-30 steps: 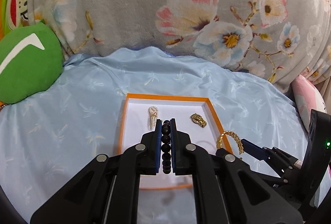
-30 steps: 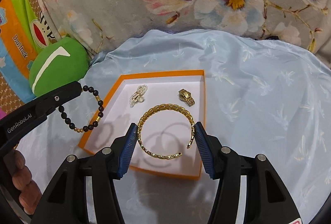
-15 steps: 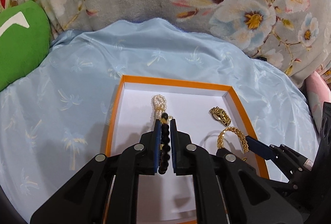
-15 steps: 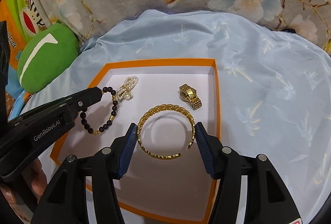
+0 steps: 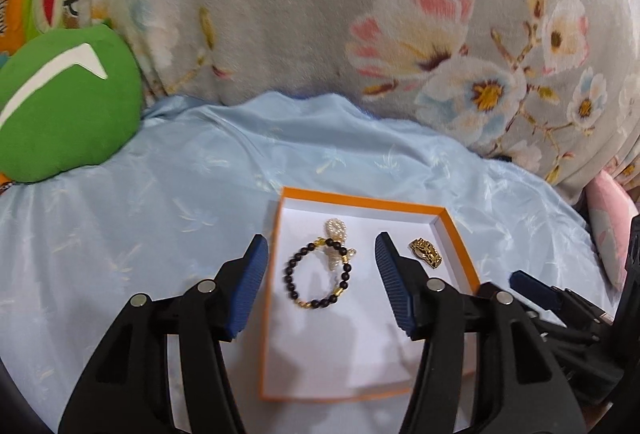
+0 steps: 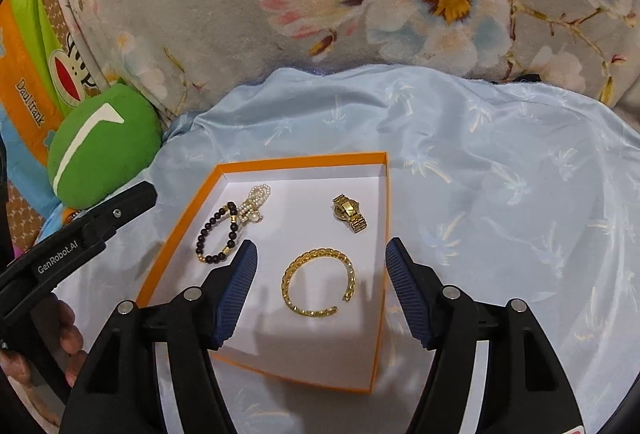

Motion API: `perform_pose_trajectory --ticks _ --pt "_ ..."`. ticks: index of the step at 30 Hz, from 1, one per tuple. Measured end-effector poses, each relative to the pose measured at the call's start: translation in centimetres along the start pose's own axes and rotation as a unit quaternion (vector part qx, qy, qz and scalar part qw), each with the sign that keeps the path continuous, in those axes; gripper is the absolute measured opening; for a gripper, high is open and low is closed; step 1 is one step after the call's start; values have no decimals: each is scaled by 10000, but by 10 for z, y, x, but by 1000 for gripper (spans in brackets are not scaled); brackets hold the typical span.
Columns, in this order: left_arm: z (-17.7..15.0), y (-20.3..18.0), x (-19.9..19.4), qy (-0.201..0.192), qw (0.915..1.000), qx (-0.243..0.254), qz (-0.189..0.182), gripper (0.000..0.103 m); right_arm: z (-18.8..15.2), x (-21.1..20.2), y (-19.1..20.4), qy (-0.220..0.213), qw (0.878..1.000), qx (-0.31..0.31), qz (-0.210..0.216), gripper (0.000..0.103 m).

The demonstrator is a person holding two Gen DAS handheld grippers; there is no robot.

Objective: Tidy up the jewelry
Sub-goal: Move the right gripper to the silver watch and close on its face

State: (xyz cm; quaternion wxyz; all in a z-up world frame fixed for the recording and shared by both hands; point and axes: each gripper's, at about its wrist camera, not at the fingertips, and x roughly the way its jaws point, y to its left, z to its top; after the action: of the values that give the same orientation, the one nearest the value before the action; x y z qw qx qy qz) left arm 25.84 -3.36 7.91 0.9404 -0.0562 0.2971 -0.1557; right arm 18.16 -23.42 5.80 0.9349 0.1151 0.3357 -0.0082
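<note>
The left gripper point(image 5: 318, 268) hangs with its jaws spread; they have just been opening, and the black bead bracelet point(image 5: 320, 274) lies between them on the floor of the orange-rimmed box point(image 5: 360, 202), clear of both blue pads. The bracelet rests as a loose ring in the box's far left part, its far edge overlapping the pearl piece point(image 5: 335, 242), which lies closer to the far left corner.

The right gripper point(image 6: 322, 288) also stands spread, its jaws having just been opening, and the gold bangle point(image 6: 318, 284) lies flat on the box floor between the pads, touched by neither. The bangle sits toward the box's right wall, about midway along it, with its open gap turned to the near right. The gold watch point(image 6: 349, 211) lies beyond it, near the far right corner. In the right wrist view the bead bracelet and pearl piece lie together by the far left wall, and the left gripper's black finger reaches in from the left, ending just outside the box's left rim.

The box sits on a pale blue cloth point(image 6: 500, 173). A green cushion point(image 5: 60, 105) lies at the cloth's far left edge, against a grey floral blanket point(image 5: 320, 13) that rises behind.
</note>
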Motion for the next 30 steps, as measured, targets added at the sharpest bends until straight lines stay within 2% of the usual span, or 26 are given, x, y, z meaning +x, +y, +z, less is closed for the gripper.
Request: perform_pose_trajectory --ticks 4,8,10,17,23,25,27,30 --pt "-14 18 -49 -173 9998 -13 136 54 -23 -46 -2 -130 9999 -28 -108 65" --pt "-46 35 -88 -61 9997 -68 241 54 -66 -85 -3 -82 9997 -30 -211 66" --pt "-68 39 -104 24 9993 -42 363 54 -92 -99 -1 9 9997 -2 -238 65" --pt "-142 37 -133 535 9983 -101 223 54 -164 -122 22 305 9992 -144 -231 66" --pt "-171 21 -141 783 9969 82 59 57 -175 -127 45 286 9990 -336 -62 61" --pt "-173 17 -141 806 9966 167 56 58 -177 -124 49 364 9988 -327 32 56" --pt "-174 16 -142 752 9969 198 131 63 -176 -122 53 379 9987 -333 72 55" --pt "-174 20 -140 814 9966 73 121 64 -172 -114 63 433 9971 -624 76 52"
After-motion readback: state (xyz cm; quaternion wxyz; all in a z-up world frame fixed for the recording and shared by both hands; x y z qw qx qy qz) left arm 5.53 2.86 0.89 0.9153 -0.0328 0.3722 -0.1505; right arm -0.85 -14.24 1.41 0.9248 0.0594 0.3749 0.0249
